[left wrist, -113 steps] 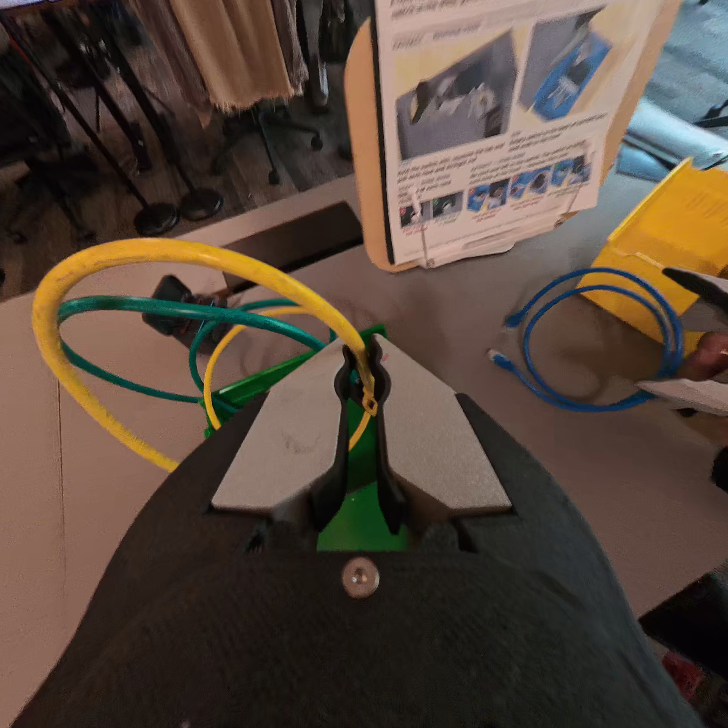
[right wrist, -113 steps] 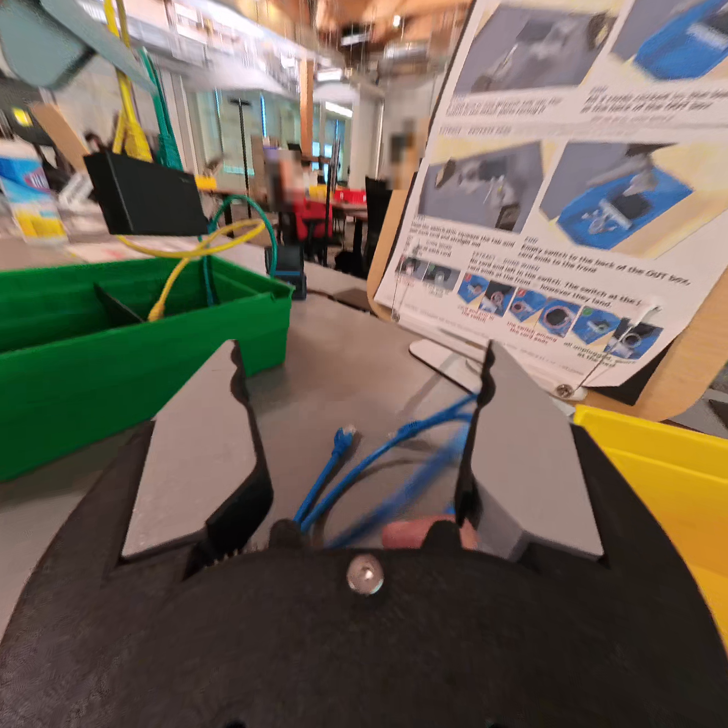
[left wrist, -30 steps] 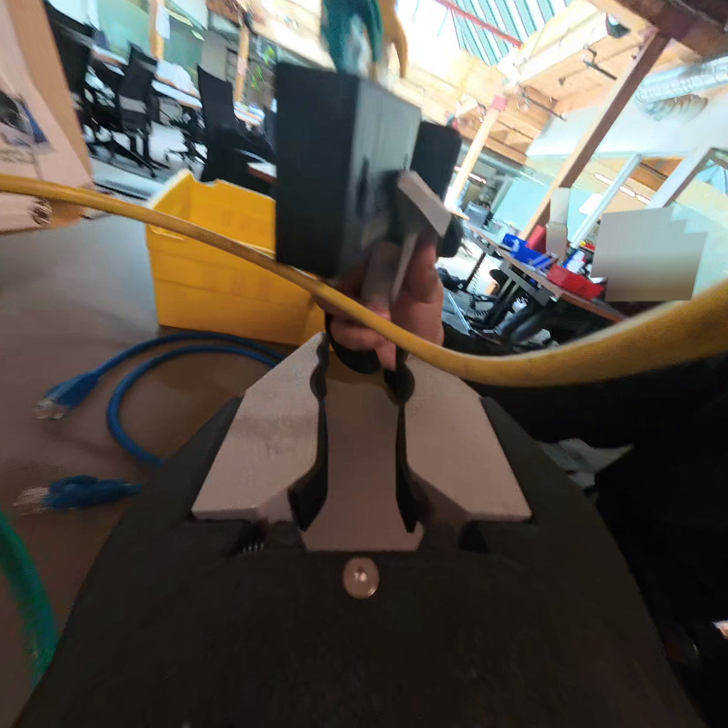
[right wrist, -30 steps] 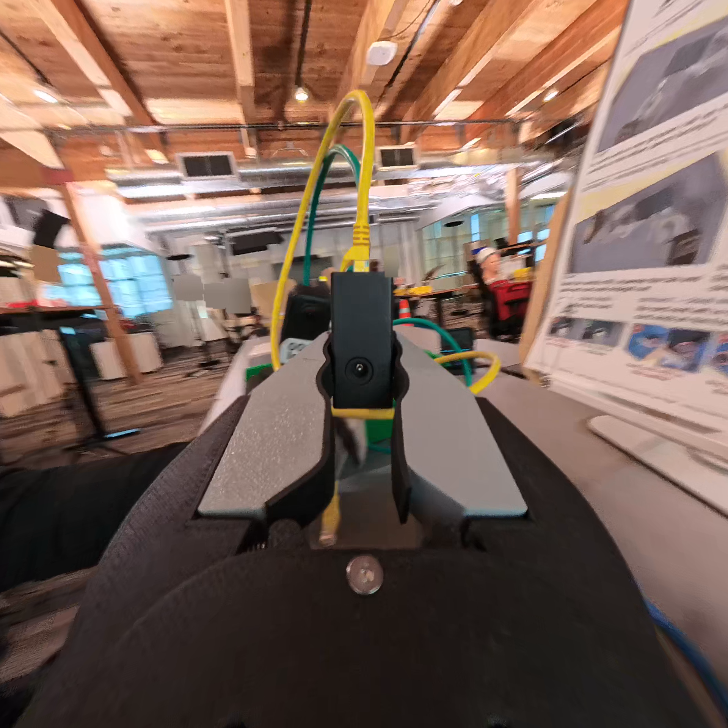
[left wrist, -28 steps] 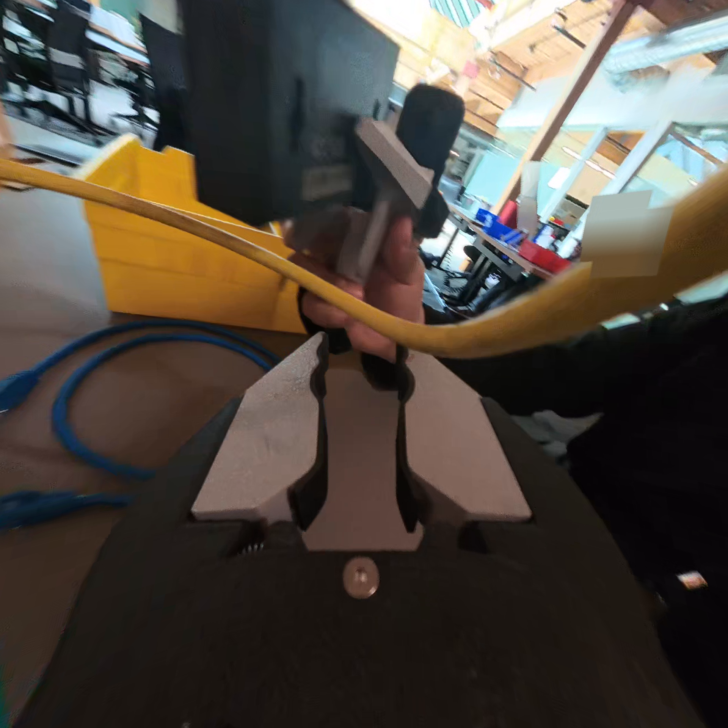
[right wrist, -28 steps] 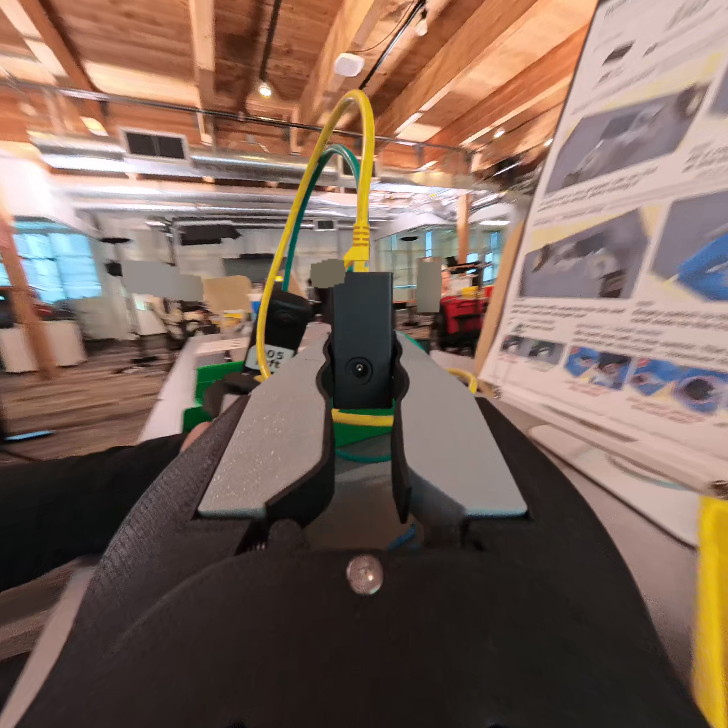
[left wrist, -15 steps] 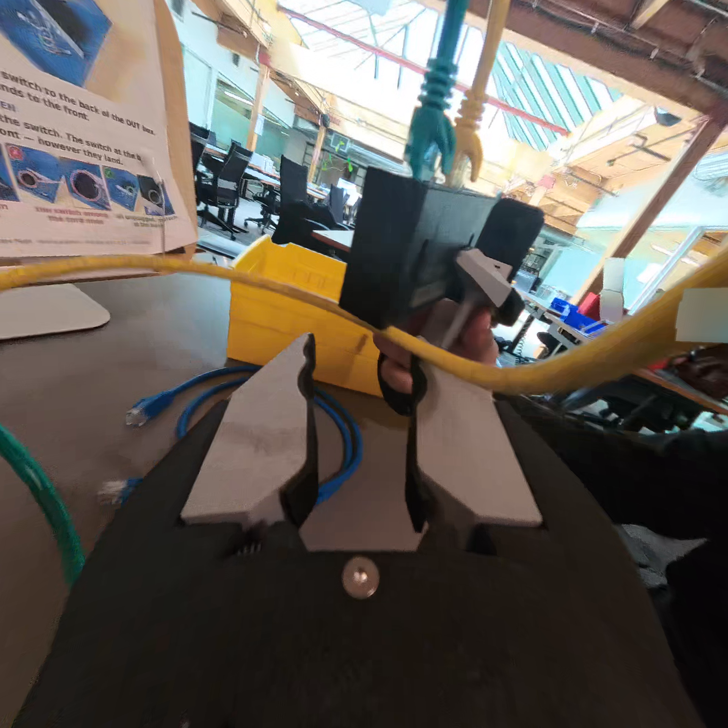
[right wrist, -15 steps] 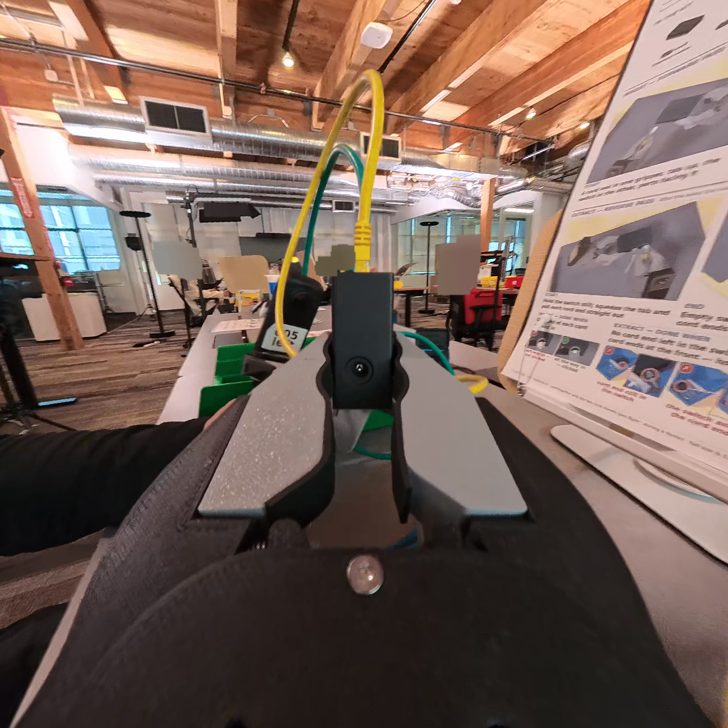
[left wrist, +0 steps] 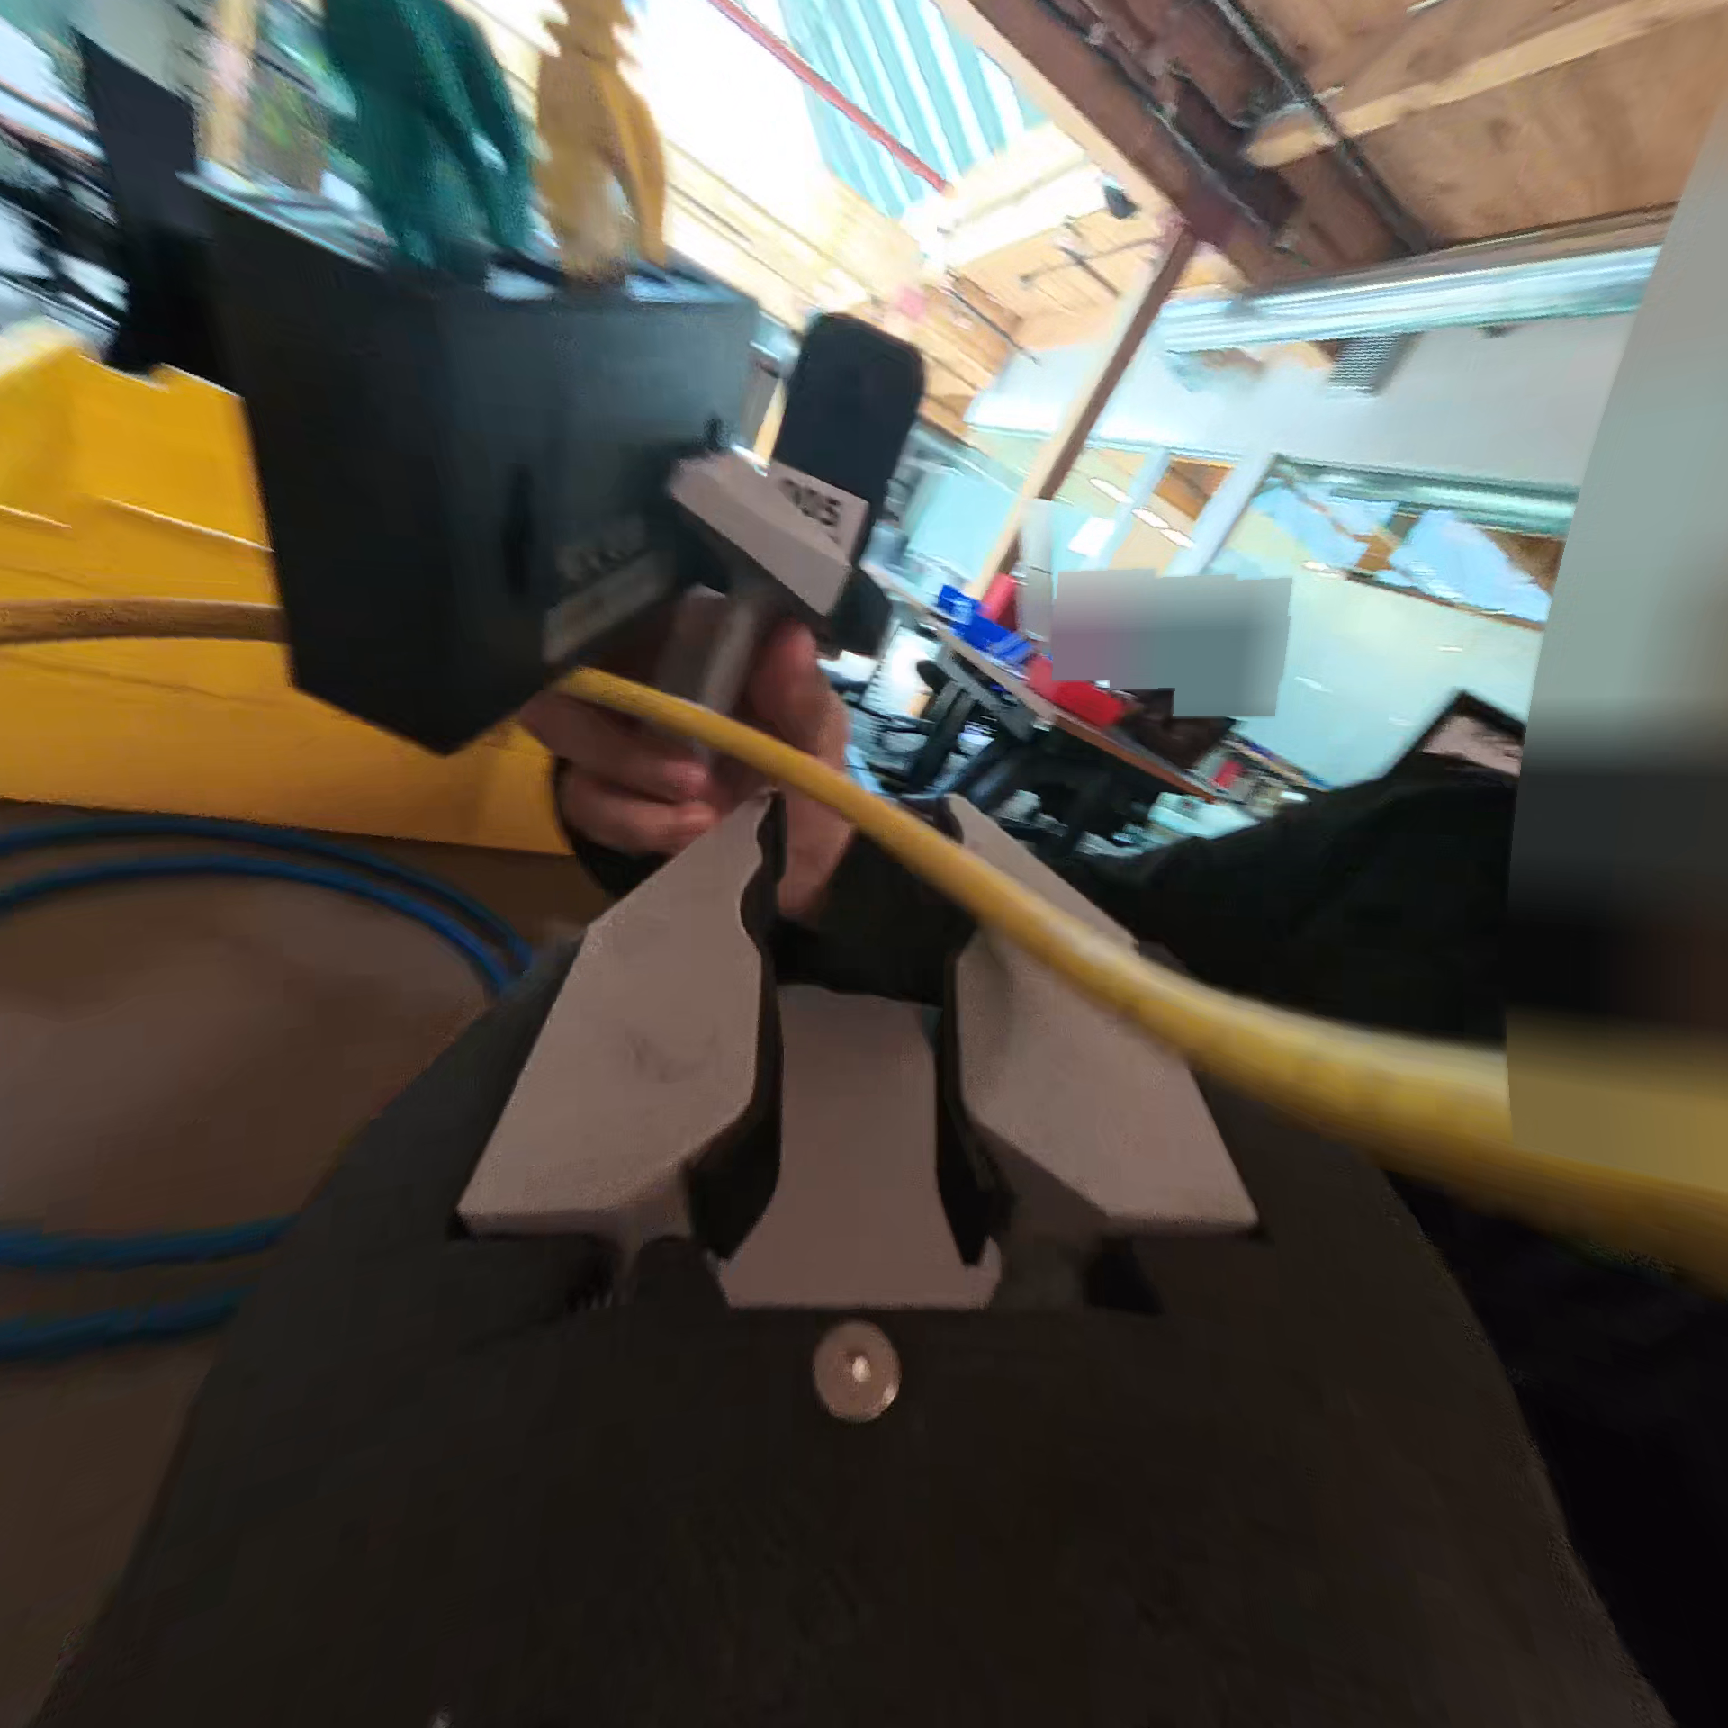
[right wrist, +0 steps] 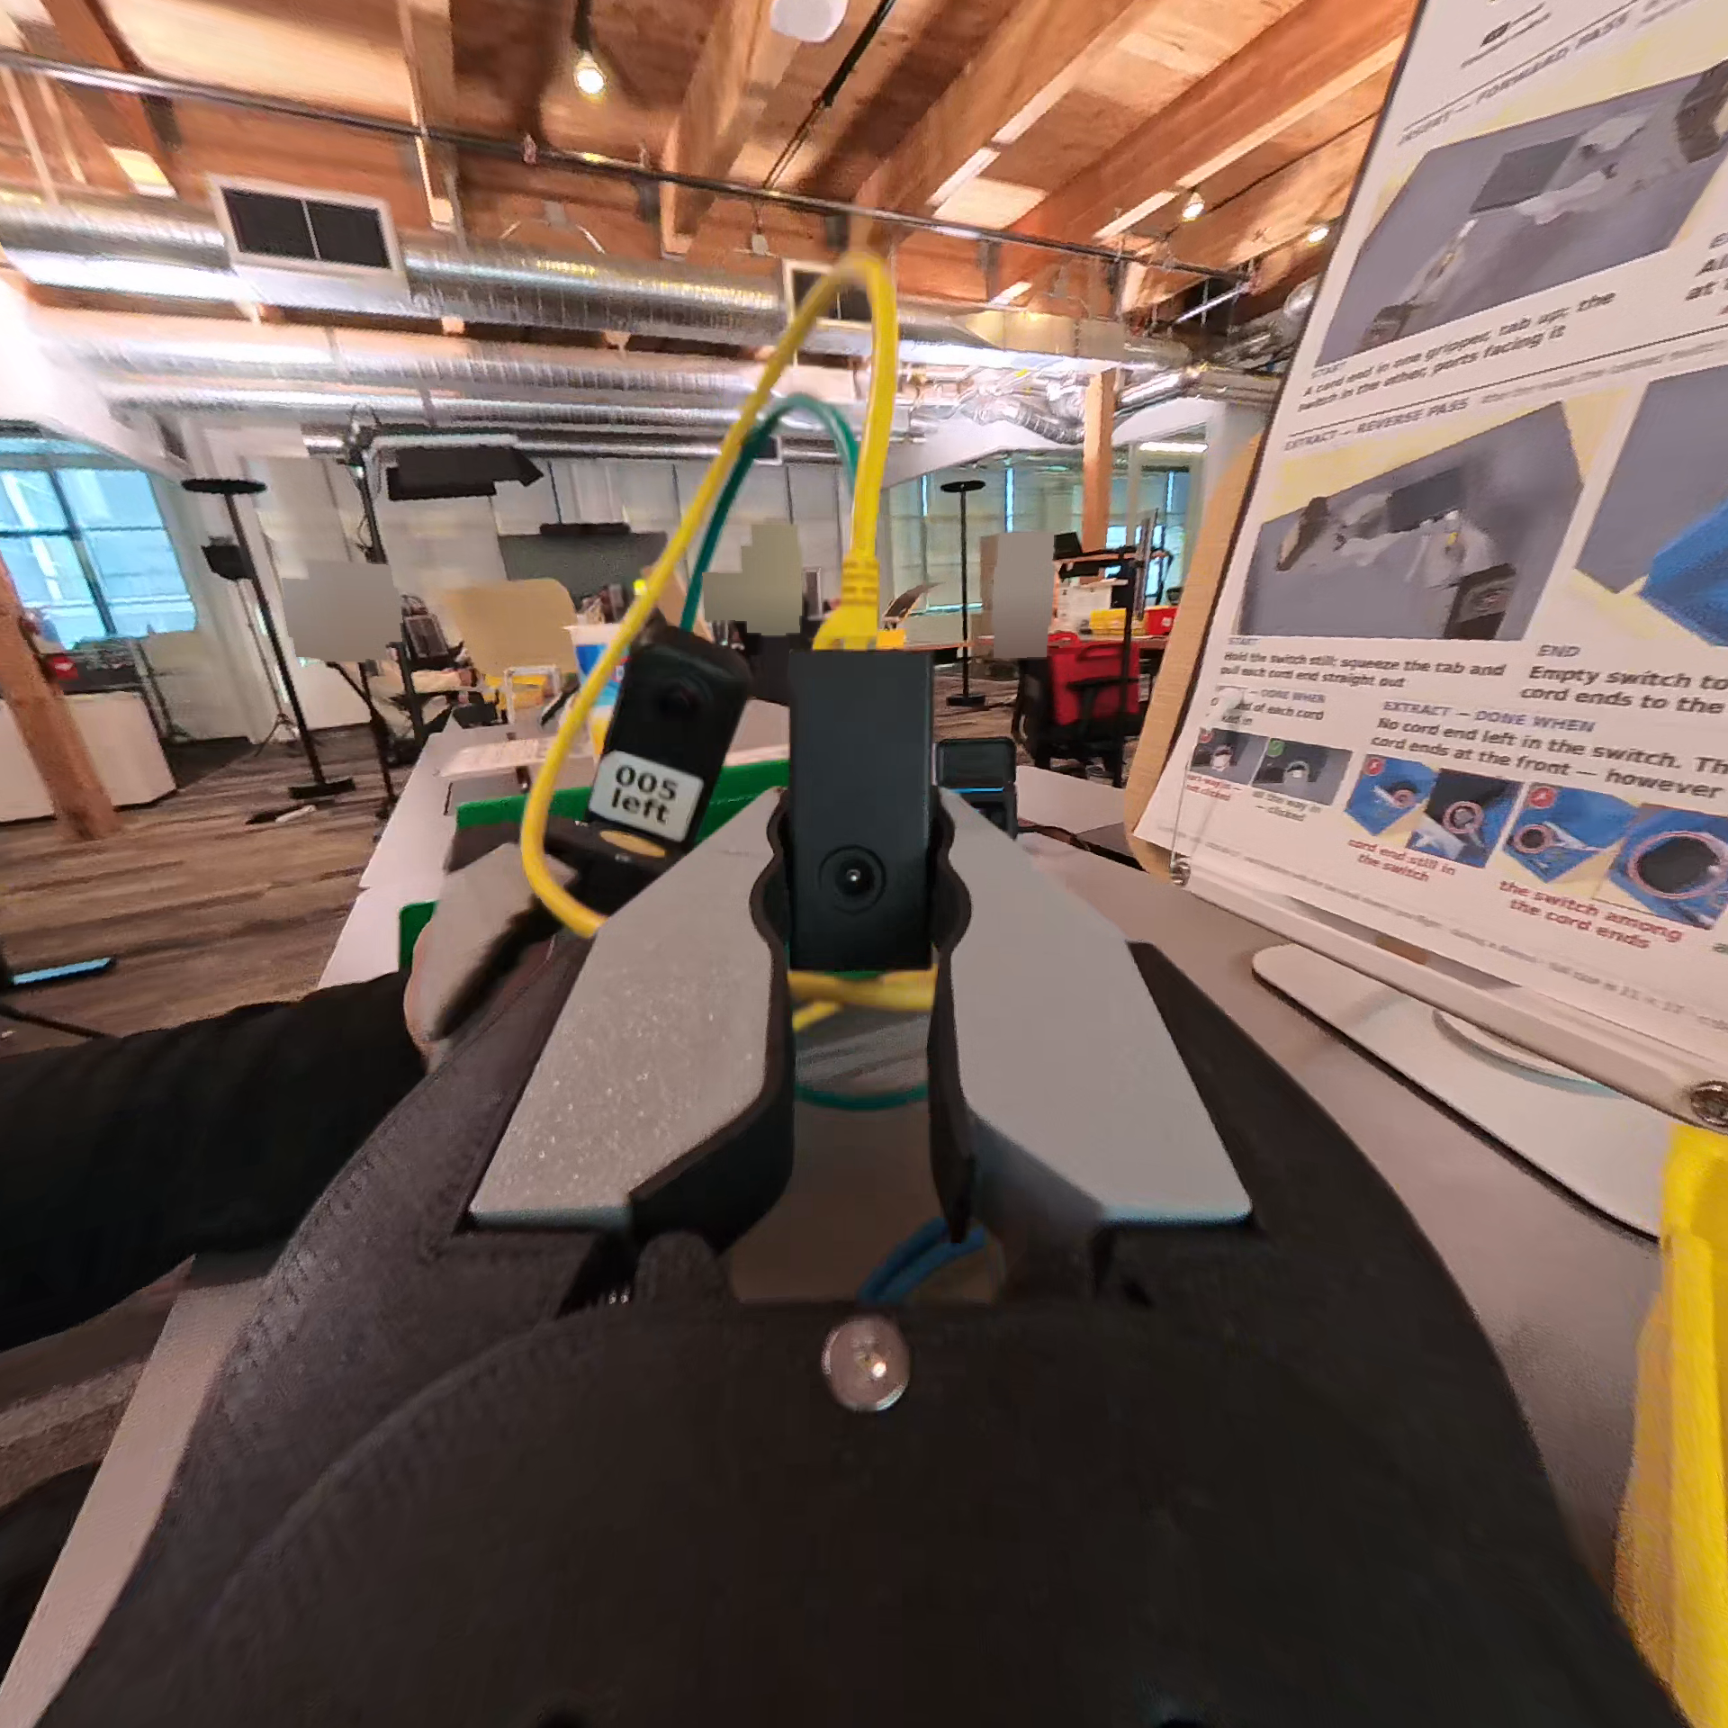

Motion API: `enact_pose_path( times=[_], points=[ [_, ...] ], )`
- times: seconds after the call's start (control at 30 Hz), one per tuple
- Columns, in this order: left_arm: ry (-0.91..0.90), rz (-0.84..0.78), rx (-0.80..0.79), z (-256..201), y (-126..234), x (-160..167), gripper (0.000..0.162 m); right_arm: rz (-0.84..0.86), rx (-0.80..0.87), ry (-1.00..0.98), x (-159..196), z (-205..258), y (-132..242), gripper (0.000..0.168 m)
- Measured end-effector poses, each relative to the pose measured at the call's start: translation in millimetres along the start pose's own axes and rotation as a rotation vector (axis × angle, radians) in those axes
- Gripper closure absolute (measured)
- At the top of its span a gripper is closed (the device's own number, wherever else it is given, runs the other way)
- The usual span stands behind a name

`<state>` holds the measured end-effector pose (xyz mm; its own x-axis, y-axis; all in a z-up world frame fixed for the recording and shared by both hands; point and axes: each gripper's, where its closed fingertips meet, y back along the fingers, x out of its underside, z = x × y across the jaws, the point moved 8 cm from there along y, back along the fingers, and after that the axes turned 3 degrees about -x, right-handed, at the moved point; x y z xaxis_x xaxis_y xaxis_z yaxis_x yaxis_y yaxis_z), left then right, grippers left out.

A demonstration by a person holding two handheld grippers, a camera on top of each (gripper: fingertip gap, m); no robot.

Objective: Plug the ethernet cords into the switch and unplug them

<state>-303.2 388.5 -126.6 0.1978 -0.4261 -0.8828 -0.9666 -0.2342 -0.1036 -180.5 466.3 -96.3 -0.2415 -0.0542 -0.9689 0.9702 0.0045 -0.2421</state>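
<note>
My right gripper (right wrist: 860, 888) is shut on the black switch (right wrist: 858, 748) and holds it upright above the table. A yellow cord (right wrist: 865, 580) is plugged into the top of the switch and loops left, with a green cord (right wrist: 795, 411) behind it. In the left wrist view the switch (left wrist: 449, 486) is close ahead at upper left, with the green plug (left wrist: 421, 140) and the yellow plug (left wrist: 598, 140) in its top. My left gripper (left wrist: 860, 813) is open and empty just below the switch. The yellow cord (left wrist: 1075, 954) lies across its right finger.
Loose blue cords (left wrist: 234, 870) lie on the brown table (left wrist: 187, 1075) beside a yellow bin (left wrist: 122, 673). An instruction sheet (right wrist: 1496, 561) on a white stand is at the right. A green bin (right wrist: 524, 813) sits behind the left gripper (right wrist: 486, 916). About 8 centimeters separates my left fingertips from my right.
My left gripper has moved closer under the switch and its jaws have narrowed a little. The yellow cord now rests over its right finger. My right gripper still holds the switch.
</note>
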Motion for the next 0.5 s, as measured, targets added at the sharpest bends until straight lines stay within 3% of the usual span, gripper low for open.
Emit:
enact_pose_path(
  times=[0.07, 0.2, 0.3, 0.4, 0.43, 0.5],
  points=[
    [0.045, 0.042, 0.124, -6.8, -7.7, 4.2, 0.136, -0.026, 0.011, -0.009, -2.2, -1.0, 1.7, 0.144],
    [-0.043, 0.125, 0.16, -20.0, -18.2, 12.7, 0.134, -0.022, 0.063, -0.024, -2.8, -7.6, 5.4, 0.145],
    [0.006, 0.195, 0.227, -25.5, -24.9, 20.1, 0.133, -0.036, 0.115, 0.023, -5.5, -7.5, 8.2, 0.146],
    [0.178, 0.296, 0.079, -0.1, -25.8, 34.3, 0.131, -0.118, 0.179, 0.171, -20.6, 1.8, 17.4, 0.145],
    [0.278, 0.325, 0.093, 5.4, -25.2, 39.4, 0.125, -0.162, 0.207, 0.225, -27.2, 5.8, 22.3, 0.145],
    [0.401, 0.357, 0.235, 0.0, -26.7, 46.1, 0.136, -0.233, 0.302, 0.319, -37.6, 10.9, 32.2, 0.145]
  ],
)
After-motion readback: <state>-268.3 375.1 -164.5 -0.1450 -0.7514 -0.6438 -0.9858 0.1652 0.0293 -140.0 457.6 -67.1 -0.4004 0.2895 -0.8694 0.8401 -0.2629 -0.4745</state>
